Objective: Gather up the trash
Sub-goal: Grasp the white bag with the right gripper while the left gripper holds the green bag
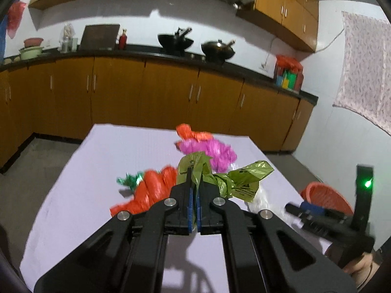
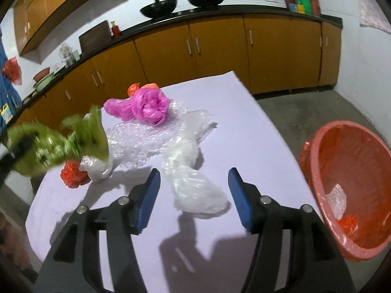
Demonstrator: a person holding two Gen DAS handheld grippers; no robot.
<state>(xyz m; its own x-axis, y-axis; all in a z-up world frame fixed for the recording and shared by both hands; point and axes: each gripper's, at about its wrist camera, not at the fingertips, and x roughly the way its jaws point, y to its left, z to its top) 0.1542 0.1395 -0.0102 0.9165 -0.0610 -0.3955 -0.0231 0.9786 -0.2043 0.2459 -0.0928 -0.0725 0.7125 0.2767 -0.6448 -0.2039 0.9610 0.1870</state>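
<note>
My left gripper (image 1: 194, 183) is shut on a knotted green plastic bag (image 1: 234, 178), lifted above the white table (image 1: 73, 190); the same green bag (image 2: 56, 144) shows blurred at the left of the right wrist view. My right gripper (image 2: 194, 183) stands open over a clear crumpled plastic bag (image 2: 198, 193), pads either side and not touching it. On the table lie a pink bag (image 2: 146, 106), an orange-red bag (image 1: 149, 190), bubble wrap (image 2: 136, 141) and a small red scrap (image 2: 72, 174). A red bin (image 2: 352, 178) with a red liner stands on the floor at the right.
Yellow kitchen cabinets (image 1: 117, 97) under a black counter run behind the table, with two woks (image 1: 217, 47) on it. Grey floor lies around the table. The bin holds a clear scrap (image 2: 338, 200) and a red scrap. The right gripper (image 1: 317, 213) shows at the left wrist view's right edge.
</note>
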